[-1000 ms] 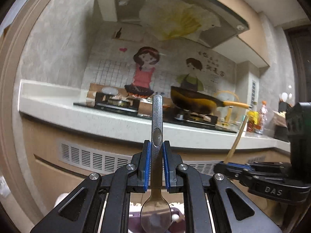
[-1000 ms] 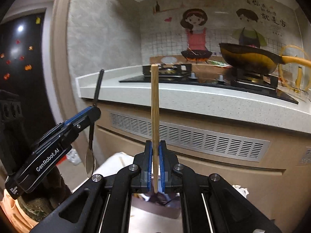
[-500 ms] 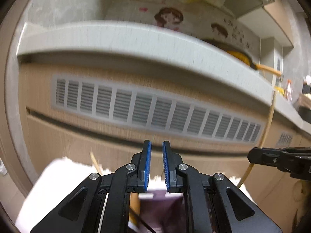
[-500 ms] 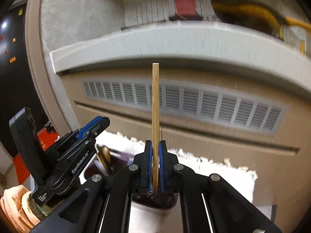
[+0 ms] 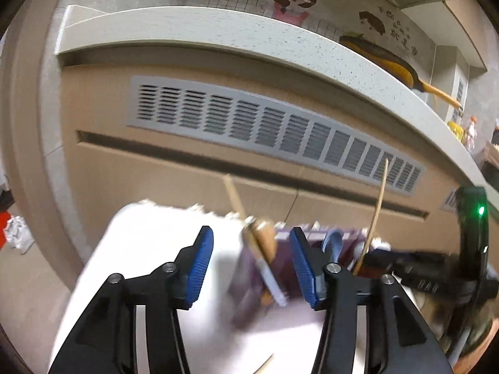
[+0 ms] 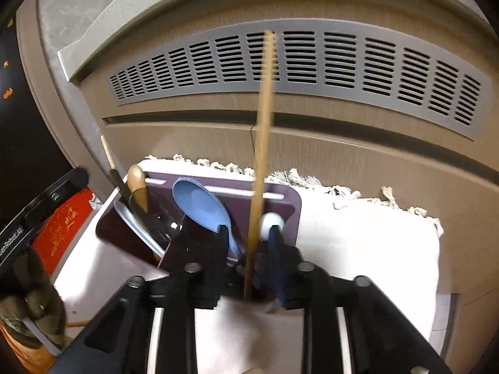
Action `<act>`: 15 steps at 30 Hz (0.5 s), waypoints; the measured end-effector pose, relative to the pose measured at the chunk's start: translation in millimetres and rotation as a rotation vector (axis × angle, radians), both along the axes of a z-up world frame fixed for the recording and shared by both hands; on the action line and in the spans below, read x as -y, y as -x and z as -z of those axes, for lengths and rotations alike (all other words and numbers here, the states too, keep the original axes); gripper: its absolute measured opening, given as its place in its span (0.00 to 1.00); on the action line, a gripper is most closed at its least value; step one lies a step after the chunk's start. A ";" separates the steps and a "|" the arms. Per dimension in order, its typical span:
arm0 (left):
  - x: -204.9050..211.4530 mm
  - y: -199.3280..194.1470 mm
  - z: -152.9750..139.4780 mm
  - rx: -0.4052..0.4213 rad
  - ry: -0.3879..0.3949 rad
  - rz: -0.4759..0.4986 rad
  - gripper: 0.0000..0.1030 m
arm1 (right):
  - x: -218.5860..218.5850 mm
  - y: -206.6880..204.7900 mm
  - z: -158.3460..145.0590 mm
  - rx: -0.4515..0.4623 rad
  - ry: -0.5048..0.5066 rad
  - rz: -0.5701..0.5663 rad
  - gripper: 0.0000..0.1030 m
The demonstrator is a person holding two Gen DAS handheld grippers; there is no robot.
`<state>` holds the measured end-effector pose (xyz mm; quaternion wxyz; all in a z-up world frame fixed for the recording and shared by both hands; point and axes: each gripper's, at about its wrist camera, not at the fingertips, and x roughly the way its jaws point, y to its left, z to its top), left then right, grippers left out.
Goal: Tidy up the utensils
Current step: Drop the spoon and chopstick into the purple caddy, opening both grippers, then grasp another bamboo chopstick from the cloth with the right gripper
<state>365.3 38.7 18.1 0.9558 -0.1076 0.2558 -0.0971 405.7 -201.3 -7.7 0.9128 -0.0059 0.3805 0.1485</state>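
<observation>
- Purple utensil holder [image 6: 280, 193] stands on a white cloth [image 6: 368, 237] below the grey vent [image 6: 343, 59].
- Right gripper [image 6: 248, 243]: jaws opening, the wooden chopstick [image 6: 263, 124] upright between them, its lower end in the holder's right compartment.
- Left gripper [image 5: 251, 261]: jaws opening, clamping nothing.
- Blue spoon [image 6: 199, 202] leans in the holder.

left gripper [image 5: 251, 263] angled down, jaws opening, nothing clamped, right gripper [image 6: 248, 251] pitched steeper, jaws opening
</observation>
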 end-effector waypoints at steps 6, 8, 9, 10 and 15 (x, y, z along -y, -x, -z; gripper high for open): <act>-25.7 37.4 34.4 -0.138 -0.076 0.027 0.56 | 4.0 50.8 -5.0 0.033 0.073 0.003 0.53; -26.9 49.8 49.0 -0.193 -0.101 0.050 0.56 | 3.0 67.2 -2.9 0.016 0.086 -0.015 0.57; -26.6 55.1 54.8 -0.214 -0.110 0.063 0.56 | 2.2 80.2 1.8 -0.013 0.097 -0.035 0.57; -23.7 61.5 60.3 -0.236 -0.118 0.083 0.56 | 1.2 87.9 5.3 -0.033 0.102 -0.048 0.57; -7.6 92.0 78.0 -0.298 -0.135 0.169 0.64 | 1.9 140.8 42.5 -0.202 0.139 -0.107 0.68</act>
